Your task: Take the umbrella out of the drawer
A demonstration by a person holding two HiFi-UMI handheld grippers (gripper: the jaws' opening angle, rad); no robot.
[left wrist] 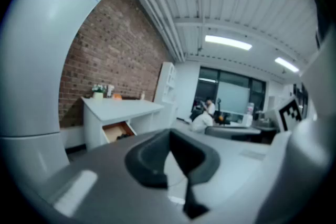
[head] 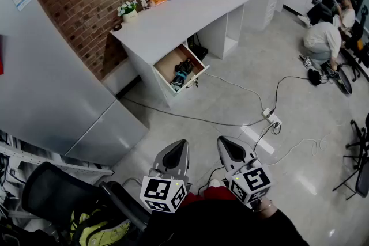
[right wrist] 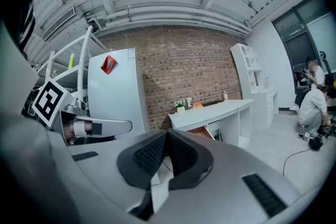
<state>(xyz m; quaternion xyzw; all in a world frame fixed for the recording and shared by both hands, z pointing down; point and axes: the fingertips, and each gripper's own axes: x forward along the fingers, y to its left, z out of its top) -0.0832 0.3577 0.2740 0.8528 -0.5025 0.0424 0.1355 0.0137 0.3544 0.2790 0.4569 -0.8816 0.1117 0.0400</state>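
A dark folded umbrella (head: 182,74) with a teal part lies in the open wooden drawer (head: 168,64) of the white desk (head: 179,13), far across the floor from me. The drawer (left wrist: 114,131) also shows small at the left of the left gripper view. Both grippers are held near my body at the bottom of the head view. My left gripper (head: 179,146) is shut and holds nothing, its pads (left wrist: 169,157) meeting. My right gripper (head: 227,143) is shut too, with its ribbed pads (right wrist: 167,150) touching and nothing between them.
A grey cabinet (head: 52,89) stands left of the desk against the brick wall. Cables and a power strip (head: 272,118) cross the floor between me and the desk. A black chair (head: 57,199) is at my left. A person (head: 324,40) crouches at far right. A flowerpot (head: 128,10) sits on the desk.
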